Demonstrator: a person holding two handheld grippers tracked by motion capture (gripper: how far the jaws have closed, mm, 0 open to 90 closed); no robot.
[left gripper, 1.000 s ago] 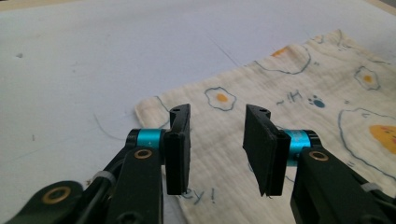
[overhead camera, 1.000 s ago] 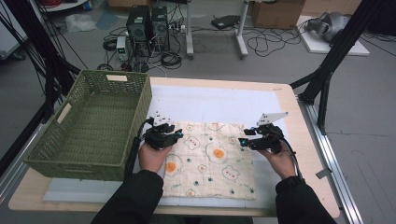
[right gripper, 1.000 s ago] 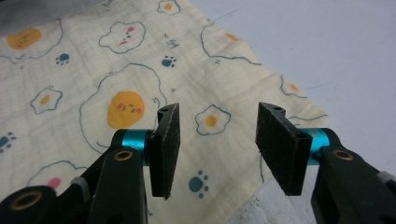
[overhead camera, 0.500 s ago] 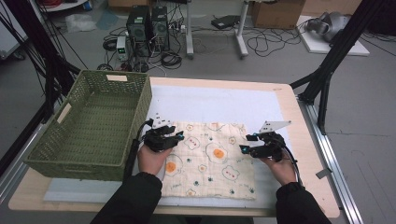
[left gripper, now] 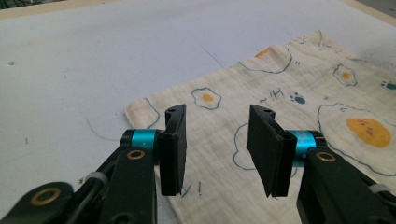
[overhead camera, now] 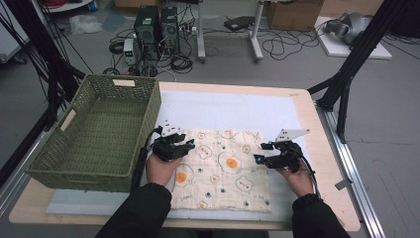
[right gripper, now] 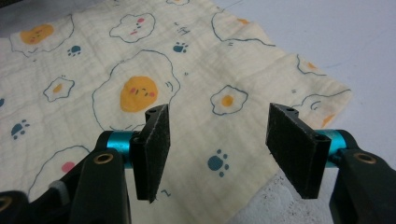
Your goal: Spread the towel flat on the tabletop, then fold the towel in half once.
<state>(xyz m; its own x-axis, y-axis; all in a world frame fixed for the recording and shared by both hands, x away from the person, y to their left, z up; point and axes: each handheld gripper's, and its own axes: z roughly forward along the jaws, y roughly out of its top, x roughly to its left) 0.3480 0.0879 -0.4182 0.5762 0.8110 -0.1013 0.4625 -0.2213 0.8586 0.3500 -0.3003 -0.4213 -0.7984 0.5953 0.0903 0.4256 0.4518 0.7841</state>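
On the white mat (overhead camera: pixel 233 106) that covers the wooden table (overhead camera: pixel 322 148), toward its near edge, I see the cloth (overhead camera: pixel 223 171) lying spread flat, well right of the green woven basket (overhead camera: pixel 94 131) at the table's left end. It is a cream, lightly crinkled fabric printed with fried eggs, orange yolks with small faces, blue paw marks and thin blue outlines. In the left gripper view its far left corner (left gripper: pixel 135 108) lies flat on the mat, the edge slightly wavy. In the right gripper view the far right corner (right gripper: pixel 343 95) lies flat too, with faint fold lines crossing the print.

My left gripper (overhead camera: pixel 173 147) sits over the cloth's far left corner, the hand (overhead camera: pixel 161 168) beneath it resting low, the forearm in a dark sleeve coming in from the near edge. Its jaws stand moderately apart; they have just been opening, and between the pads (left gripper: pixel 173 149) I see nothing but cloth lying below them, not pinched.

My right gripper (overhead camera: pixel 262 152) hovers at the cloth's right edge, pointing left across the fabric, with its grey three-cornered plate (overhead camera: pixel 291 134) on the far side and the hand (overhead camera: pixel 297 176) behind it. Its jaws have just been opening as well and stand apart, the pads (right gripper: pixel 154 140) gripping nothing, with the printed fabric and a strip of mat visible between them.
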